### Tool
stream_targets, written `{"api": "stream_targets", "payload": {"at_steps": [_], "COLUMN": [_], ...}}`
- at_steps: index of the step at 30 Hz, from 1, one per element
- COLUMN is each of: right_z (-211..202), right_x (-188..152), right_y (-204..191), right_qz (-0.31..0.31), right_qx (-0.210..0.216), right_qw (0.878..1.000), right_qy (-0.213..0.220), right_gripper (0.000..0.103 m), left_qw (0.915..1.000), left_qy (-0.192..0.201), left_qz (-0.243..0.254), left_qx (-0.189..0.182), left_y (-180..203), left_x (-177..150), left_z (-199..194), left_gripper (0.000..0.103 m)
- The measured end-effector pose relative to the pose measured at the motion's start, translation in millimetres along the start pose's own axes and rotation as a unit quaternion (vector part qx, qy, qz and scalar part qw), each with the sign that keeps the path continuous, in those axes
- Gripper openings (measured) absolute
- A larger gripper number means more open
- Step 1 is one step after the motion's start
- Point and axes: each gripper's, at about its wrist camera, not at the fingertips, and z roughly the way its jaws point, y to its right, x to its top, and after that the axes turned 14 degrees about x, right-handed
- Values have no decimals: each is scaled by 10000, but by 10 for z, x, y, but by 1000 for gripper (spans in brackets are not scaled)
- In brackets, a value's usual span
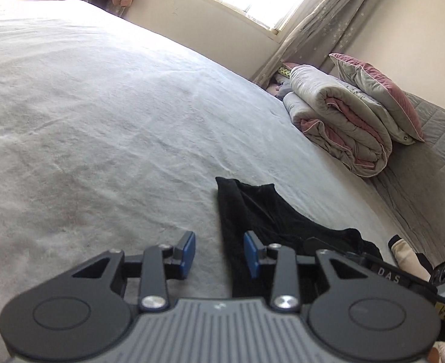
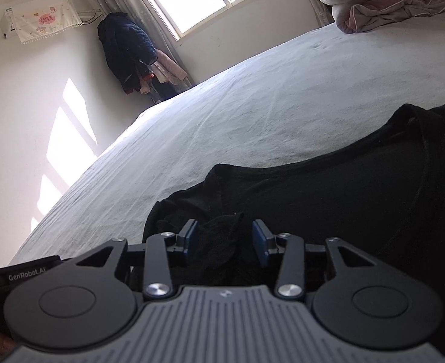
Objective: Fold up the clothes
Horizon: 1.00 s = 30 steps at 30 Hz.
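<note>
Beside the black garment's (image 1: pixel 252 208) left edge, bedsheet (image 1: pixel 101 121) lies bare.

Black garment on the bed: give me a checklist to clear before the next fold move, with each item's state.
1. Left gripper open: ok.
2. Left gripper holding the black garment: not ok, its edge lies by the right pad.
3. Right gripper open: ok.
4. Fabric bunched between the right gripper's pads: ok, not clamped.
5. Garment lying flat: not ok, rumpled near the right gripper.
6. Bare bed sheet beside the garment: ok.
</note>
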Motion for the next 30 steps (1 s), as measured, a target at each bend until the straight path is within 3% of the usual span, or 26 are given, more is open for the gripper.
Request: {"api": "stream_targets", "payload": {"at_steps": [4, 5, 6, 8, 10, 12, 17, 22, 30], "right_z": [60, 65, 69, 74, 60, 32, -128, -54, -89], "right_x": [-18, -19, -18, -16, -16, -15, -17, -28, -11], "right_y": [26, 58, 95, 154, 177, 159, 47, 71, 28], "right_qz": [96, 196, 308, 504, 606, 593, 376, 444, 334], "right_qx": [137, 228, 310, 305, 337, 331, 86, -158, -249], "right_qw": [9998, 9995, 9990, 9982, 9975, 9974, 9965, 9972, 9966], "right_qy": [96, 134, 132, 140, 157, 223, 742, 578, 711], "right_gripper": [47, 43, 33, 20, 12, 5, 3, 3, 3], "left_qw": [9994, 9988, 9978, 9958, 9945, 9938, 9924, 9942, 9934], "left_qy": [-88, -72, -66, -75, -109, 26, 329, 242, 311], "left_qz": [-245, -362, -517, -782, -916, -983, -1132, -1027, -1051], "left_qx": [-246, -325, -409, -478, -486, -511, -345, -183, -352], "left_y": [-38, -56, -83, -129, -148, -149, -161, -115, -148], "left_x": [136, 158, 174, 176, 160, 137, 137, 151, 162], "left_z": [300, 361, 419, 497, 542, 517, 448, 499, 477], "left_gripper": [35, 34, 32, 22, 1, 1, 1, 3, 13]}}
